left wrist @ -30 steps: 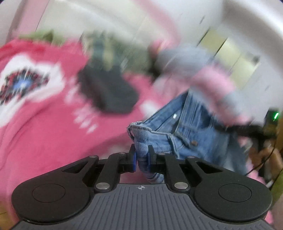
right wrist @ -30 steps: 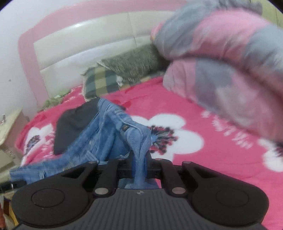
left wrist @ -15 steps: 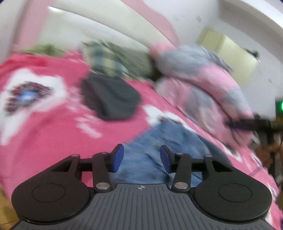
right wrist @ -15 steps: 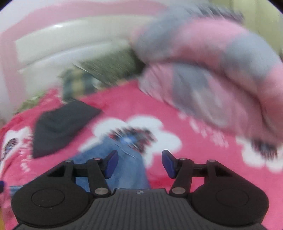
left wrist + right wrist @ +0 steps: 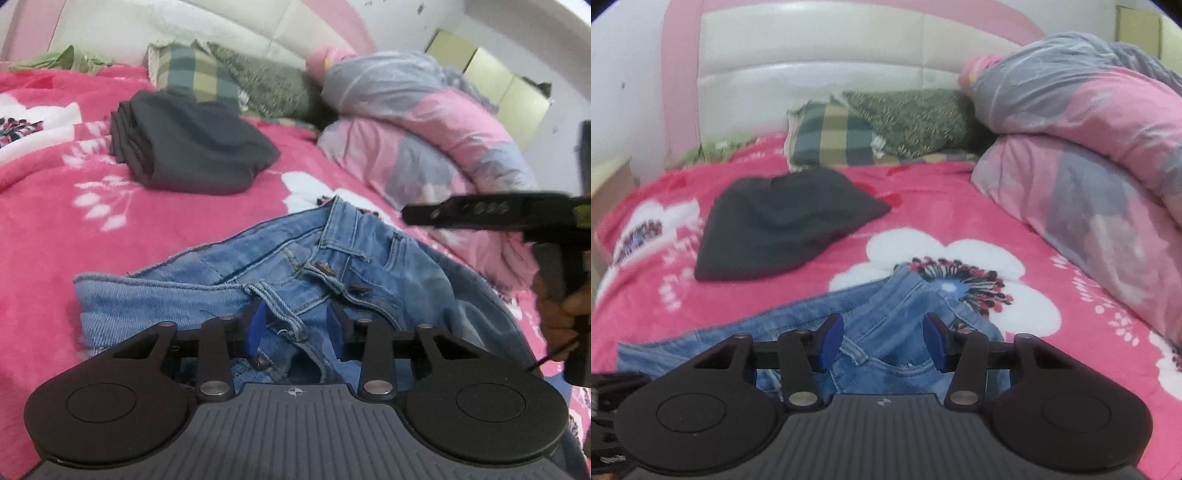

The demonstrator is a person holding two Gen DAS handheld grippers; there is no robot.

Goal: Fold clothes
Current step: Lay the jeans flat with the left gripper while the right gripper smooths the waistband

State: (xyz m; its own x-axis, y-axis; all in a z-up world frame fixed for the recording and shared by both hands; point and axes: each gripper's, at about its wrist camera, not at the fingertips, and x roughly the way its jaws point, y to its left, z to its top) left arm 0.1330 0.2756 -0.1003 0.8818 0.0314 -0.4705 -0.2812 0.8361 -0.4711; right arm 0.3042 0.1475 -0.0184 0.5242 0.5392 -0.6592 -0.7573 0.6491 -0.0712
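1. My left gripper (image 5: pixel 295 325) has just been closing a little, pads apart, gripping nothing; a belt loop (image 5: pixel 275 299) lies between them.
2. My right gripper (image 5: pixel 882 341) likewise, holding nothing, narrowing.
3. The jeans (image 5: pixel 229 273) lie flat just ahead, waistband nearest, ready for regripping.

The left gripper (image 5: pixel 294 325) and right gripper (image 5: pixel 882 341) both point downward, jaws parted after just closing slightly, pads gripping nothing.
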